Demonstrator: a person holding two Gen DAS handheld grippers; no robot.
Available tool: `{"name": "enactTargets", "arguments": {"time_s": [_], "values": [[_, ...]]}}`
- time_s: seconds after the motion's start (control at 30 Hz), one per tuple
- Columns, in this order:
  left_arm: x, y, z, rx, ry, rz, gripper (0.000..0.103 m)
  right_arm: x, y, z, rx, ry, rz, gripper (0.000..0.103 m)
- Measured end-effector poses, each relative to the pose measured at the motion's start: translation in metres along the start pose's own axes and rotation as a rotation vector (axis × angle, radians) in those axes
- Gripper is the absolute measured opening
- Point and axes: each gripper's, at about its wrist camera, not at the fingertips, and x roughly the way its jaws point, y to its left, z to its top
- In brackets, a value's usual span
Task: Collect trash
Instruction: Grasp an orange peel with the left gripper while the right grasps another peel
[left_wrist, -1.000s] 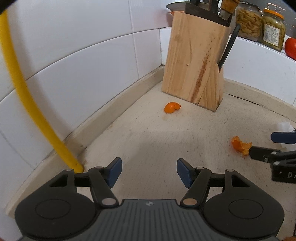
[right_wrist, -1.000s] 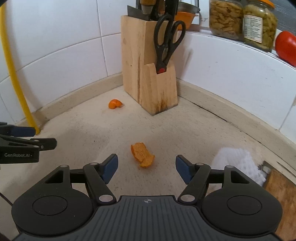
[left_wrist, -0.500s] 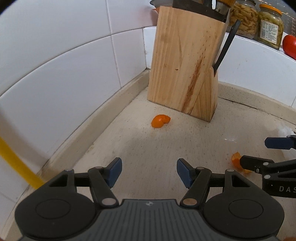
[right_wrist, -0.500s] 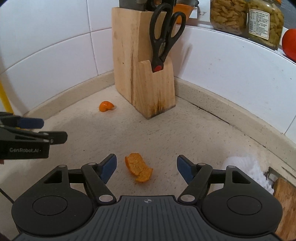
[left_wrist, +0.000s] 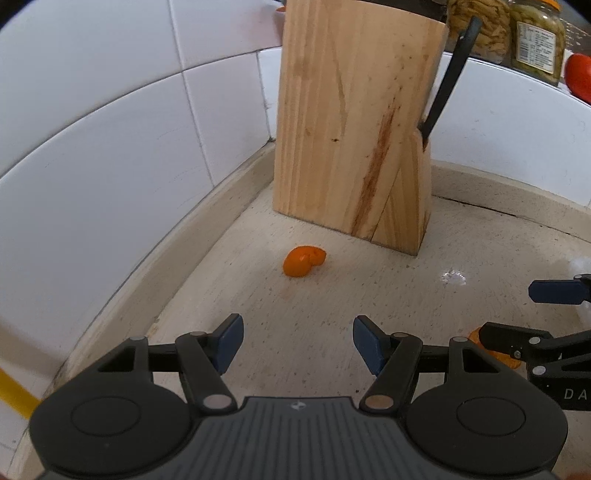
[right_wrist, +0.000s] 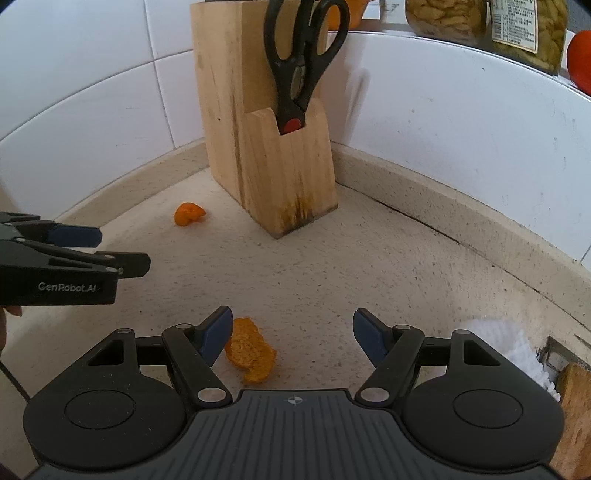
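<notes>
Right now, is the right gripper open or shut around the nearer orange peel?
Open. The right gripper has its fingers spread wide, and the orange peel lies on the counter between them, beside the left fingertip, ungripped.

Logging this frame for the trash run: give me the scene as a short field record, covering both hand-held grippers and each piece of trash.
surface: speckled beige countertop in a white-tiled corner
left hand-held gripper: open, empty, aimed at the small orange peel
small orange peel: on the counter, near the knife block, not touching it
right hand-held gripper: open, empty
large orange peel: flat on the counter between the right fingers, beside the left-side pad
white crumpled tissue: at the counter's right edge
scissors: slotted in the knife block
</notes>
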Motion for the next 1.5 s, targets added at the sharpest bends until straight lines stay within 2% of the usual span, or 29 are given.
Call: {"name": "enactTargets", "arguments": {"time_s": [0.37,0.53,0.77,0.83,0.9,0.93,1.0,1.1,1.17,1.23,1.4,1.5], "values": [[0.025,0.006,0.0,0.053,-0.023,-0.019,0.06,0.007,-0.002,0.0,0.002,0.004,0.009,0.078],[0.051,0.012,0.011,0.055,-0.031,-0.018,0.06,0.011,-0.005,0.0,0.005,0.005,0.004,0.078],[0.073,0.019,0.025,0.048,-0.068,-0.072,0.06,0.018,-0.009,0.002,0.016,0.008,-0.01,0.078],[0.075,0.02,0.025,0.052,-0.075,-0.085,0.058,0.019,-0.01,0.002,0.017,0.004,-0.019,0.078],[0.074,0.021,0.025,0.047,-0.076,-0.105,0.049,0.02,-0.01,0.001,0.013,0.002,-0.027,0.078],[0.074,0.022,0.025,0.038,-0.073,-0.114,0.045,0.02,-0.01,0.001,0.012,0.001,-0.03,0.077],[0.072,0.022,0.024,0.024,-0.063,-0.136,0.029,0.02,-0.009,0.001,0.003,0.002,-0.042,0.074],[0.067,0.018,0.022,0.02,-0.046,-0.148,0.02,0.019,-0.008,0.001,-0.004,0.002,-0.059,0.063],[0.062,0.015,0.019,0.028,-0.041,-0.158,0.02,0.017,-0.01,0.001,0.012,0.003,-0.051,0.042],[0.054,0.014,0.013,0.024,-0.031,-0.165,0.02,0.015,-0.012,0.001,0.024,0.01,-0.041,0.03],[0.032,0.01,-0.005,0.045,-0.015,-0.182,0.02,0.007,-0.012,-0.005,0.026,0.021,-0.026,0.029],[0.021,0.01,-0.014,0.044,-0.005,-0.202,0.02,0.003,-0.009,-0.009,0.019,0.024,-0.018,0.032]]}}
